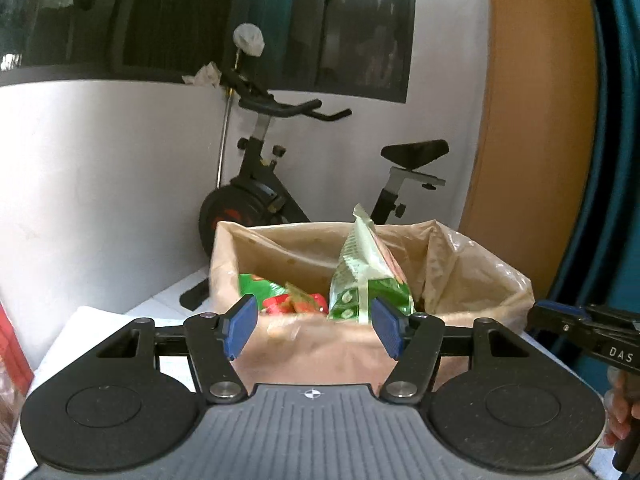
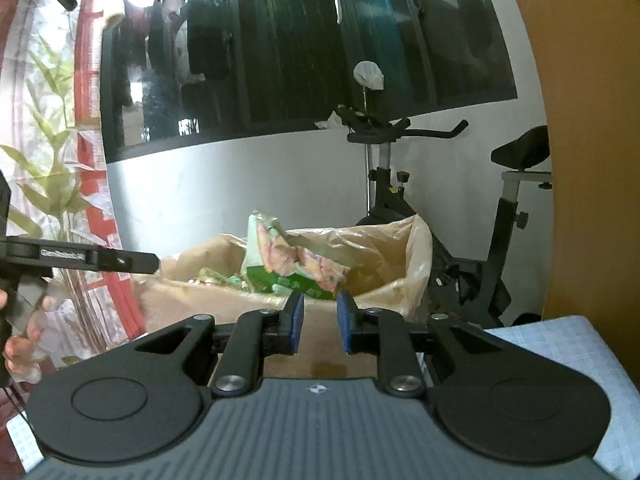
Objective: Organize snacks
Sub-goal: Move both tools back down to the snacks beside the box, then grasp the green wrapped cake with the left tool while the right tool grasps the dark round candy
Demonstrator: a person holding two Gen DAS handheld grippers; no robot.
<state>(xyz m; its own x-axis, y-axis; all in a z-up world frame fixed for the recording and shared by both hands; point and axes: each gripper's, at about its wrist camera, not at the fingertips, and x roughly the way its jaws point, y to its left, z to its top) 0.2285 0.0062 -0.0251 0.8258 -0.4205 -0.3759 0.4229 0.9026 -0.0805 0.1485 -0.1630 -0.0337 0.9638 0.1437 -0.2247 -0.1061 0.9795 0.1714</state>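
Now left gripper (image 1: 314, 326) gapes empty; right gripper (image 2: 320, 324) narrowly parted, empty

From my left wrist camera, the brown cardboard box lined with clear plastic (image 1: 472, 280) hides the lower halves of the green snack packets (image 1: 368, 276) inside. The print on them is too blurred to read. The black exercise bike (image 1: 256, 196) is half hidden behind it.

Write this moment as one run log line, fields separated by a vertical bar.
left gripper: open, empty | right gripper: slightly open, empty | snack packets: inside lined box | both grippers: before box
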